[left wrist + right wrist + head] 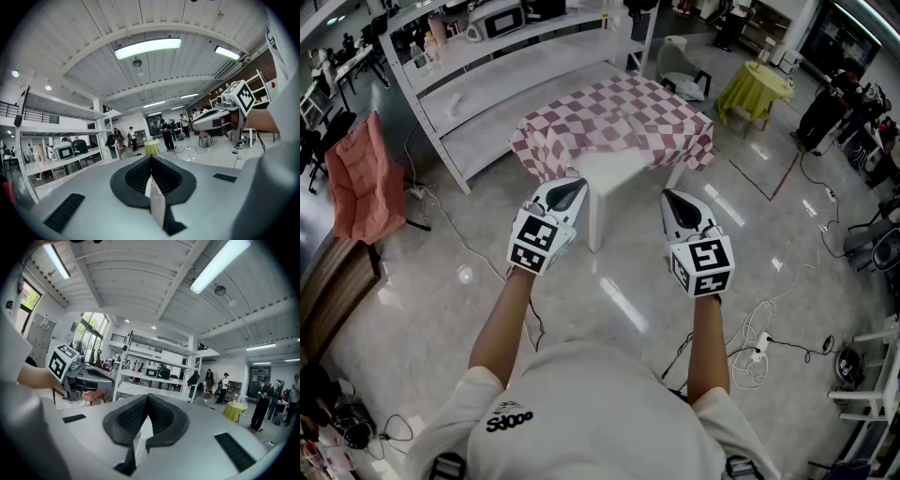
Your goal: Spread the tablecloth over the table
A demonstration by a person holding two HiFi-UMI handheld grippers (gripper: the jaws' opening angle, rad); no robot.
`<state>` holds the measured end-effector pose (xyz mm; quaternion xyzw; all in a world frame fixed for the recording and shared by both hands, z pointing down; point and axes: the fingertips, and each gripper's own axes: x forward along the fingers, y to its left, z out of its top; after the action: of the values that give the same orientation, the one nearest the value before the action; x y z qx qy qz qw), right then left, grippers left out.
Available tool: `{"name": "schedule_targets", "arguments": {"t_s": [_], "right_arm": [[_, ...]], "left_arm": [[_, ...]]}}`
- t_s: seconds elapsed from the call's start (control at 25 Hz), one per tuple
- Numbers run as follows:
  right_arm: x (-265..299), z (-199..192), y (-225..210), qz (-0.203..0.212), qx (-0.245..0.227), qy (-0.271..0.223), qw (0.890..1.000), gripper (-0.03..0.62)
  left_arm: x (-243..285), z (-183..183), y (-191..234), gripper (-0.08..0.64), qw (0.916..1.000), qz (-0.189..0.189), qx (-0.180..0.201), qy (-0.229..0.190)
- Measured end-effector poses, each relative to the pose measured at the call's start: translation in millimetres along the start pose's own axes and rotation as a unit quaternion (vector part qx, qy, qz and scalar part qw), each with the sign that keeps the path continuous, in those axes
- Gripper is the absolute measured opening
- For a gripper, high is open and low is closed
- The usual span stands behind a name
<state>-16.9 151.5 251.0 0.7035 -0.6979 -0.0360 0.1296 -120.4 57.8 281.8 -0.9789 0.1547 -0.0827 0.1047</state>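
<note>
The tablecloth, seen only in the head view, is bunched over the far part of the table; the near corner is bare. The left gripper and right gripper are held before it, jaws together, empty. The shirt print cannot be read.

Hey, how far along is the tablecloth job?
Partly done: the checkered tablecloth covers the far part of the white table, whose near corner is bare. Nothing in hand: left gripper and right gripper are shut and empty. Left: pull the cloth over that corner.
</note>
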Motion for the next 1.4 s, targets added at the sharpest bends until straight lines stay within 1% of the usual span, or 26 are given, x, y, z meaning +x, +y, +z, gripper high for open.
{"name": "schedule_targets", "arguments": {"t_s": [0.28,0.4,0.48,0.6,0.72,0.84,0.96,1.12,1.24,1.4], "right_arm": [[-12,0,-12,0.012,0.026,-0.016,0.999,0.021],[-16,-3,-17,0.019,0.05,-0.024,0.998,0.021],[-18,-9,-24,0.017,0.065,-0.024,0.997,0.021],[-23,-22,-35,0.013,0.068,-0.012,0.998,0.021],[-27,-32,-37,0.028,0.071,-0.004,0.997,0.021],[-23,-40,-36,0.037,0.056,0.004,0.998,0.021],[-14,-43,-36,0.046,0.056,0.001,0.997,0.021],[11,-49,-40,0.066,0.074,0.001,0.995,0.021],[40,-55,-44,0.075,0.084,0.011,0.994,0.021],[94,-55,-56,0.07,0.079,0.017,0.994,0.021]], "left_arm": [[10,2,-14,0.028,1.0,-0.003,-0.001,0.003],[13,2,-21,0.028,1.0,0.0,0.0,0.007],[16,2,-27,0.028,1.0,0.003,0.0,0.009],[21,0,-38,0.028,0.9999,0.008,0.0,0.015],[22,-4,-48,0.028,0.9996,0.015,-0.004,0.023],[26,-8,-47,0.028,0.9992,0.024,-0.019,0.028],[32,-10,-38,0.028,0.9989,0.028,-0.02,0.03],[47,-20,-13,0.028,0.9984,0.039,-0.023,0.034],[62,-35,9,0.028,0.9981,0.04,-0.02,0.042],[94,-55,54,0.028,0.9978,0.038,-0.023,0.048]]}}
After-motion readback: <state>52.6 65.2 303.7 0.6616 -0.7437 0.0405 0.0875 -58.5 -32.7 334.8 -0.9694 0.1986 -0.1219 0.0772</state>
